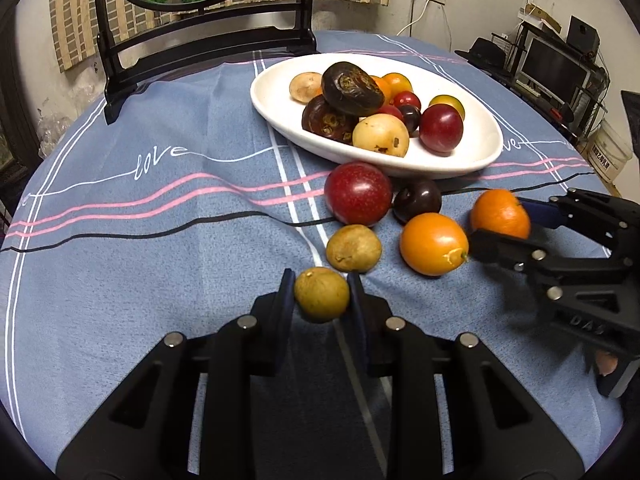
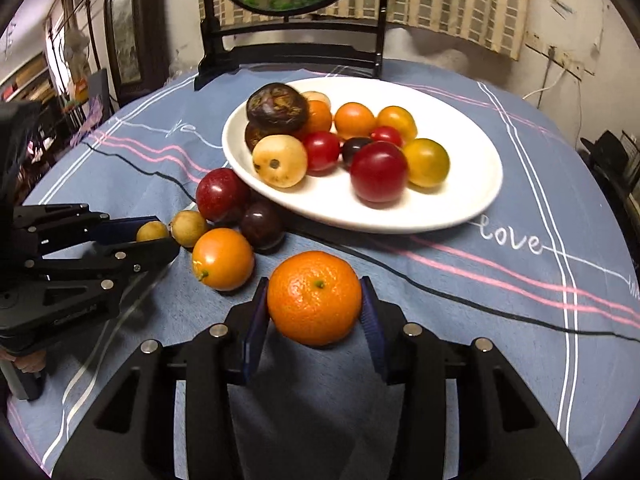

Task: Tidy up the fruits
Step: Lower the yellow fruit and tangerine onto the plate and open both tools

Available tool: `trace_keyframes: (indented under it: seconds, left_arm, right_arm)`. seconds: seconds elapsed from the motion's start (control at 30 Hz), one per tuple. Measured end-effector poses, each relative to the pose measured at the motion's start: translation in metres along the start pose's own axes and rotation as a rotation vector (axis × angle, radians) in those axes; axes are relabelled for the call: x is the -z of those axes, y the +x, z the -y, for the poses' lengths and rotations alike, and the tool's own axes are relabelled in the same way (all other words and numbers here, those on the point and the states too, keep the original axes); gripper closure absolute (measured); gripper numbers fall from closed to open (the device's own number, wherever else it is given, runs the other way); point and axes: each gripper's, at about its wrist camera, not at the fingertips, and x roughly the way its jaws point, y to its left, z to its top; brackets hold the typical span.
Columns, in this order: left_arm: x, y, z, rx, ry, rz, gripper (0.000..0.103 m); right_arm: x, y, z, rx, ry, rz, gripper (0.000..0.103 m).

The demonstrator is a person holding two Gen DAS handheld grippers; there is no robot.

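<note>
My left gripper (image 1: 321, 294) is shut on a small tan longan (image 1: 321, 295) just above the cloth; it also shows in the right wrist view (image 2: 154, 234). My right gripper (image 2: 315, 298) is shut on a mandarin orange (image 2: 315, 298), seen in the left wrist view (image 1: 500, 213) at the right. A white oval plate (image 1: 276, 92) (image 2: 472, 196) holds several fruits. On the cloth before it lie a red plum (image 1: 357, 193) (image 2: 221, 194), a dark plum (image 1: 417, 200) (image 2: 262, 224), a second longan (image 1: 353, 248) (image 2: 189, 227) and a smooth orange fruit (image 1: 434, 244) (image 2: 223, 259).
A black wooden mirror stand (image 1: 208, 44) (image 2: 292, 52) stands at the table's far edge behind the plate. The round table has a blue striped cloth (image 1: 160, 208) (image 2: 480, 320). Shelves and a monitor (image 1: 556, 66) stand beyond the table's right side.
</note>
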Motion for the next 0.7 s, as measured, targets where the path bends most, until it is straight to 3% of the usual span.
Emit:
trace_keyframes:
  seconds: [0.33,0.5,0.7]
  left_arm:
    - [-0.01,-0.031,0.011,-0.012,0.011,0.044,0.077]
    - [-0.034,-0.048,0.024,-0.006,0.043,0.082,0.077]
    - [-0.074,-0.049,0.038,0.005,0.057,0.115,0.077]
  right_arm:
    - [-0.003,-0.033,0.013,-0.026,0.048,0.103,0.059]
    - [-0.018,-0.055,0.021,-0.017,0.064,0.18,0.059]
    - [-0.039,-0.06,0.025,0.043,-0.017,0.205,0.059]
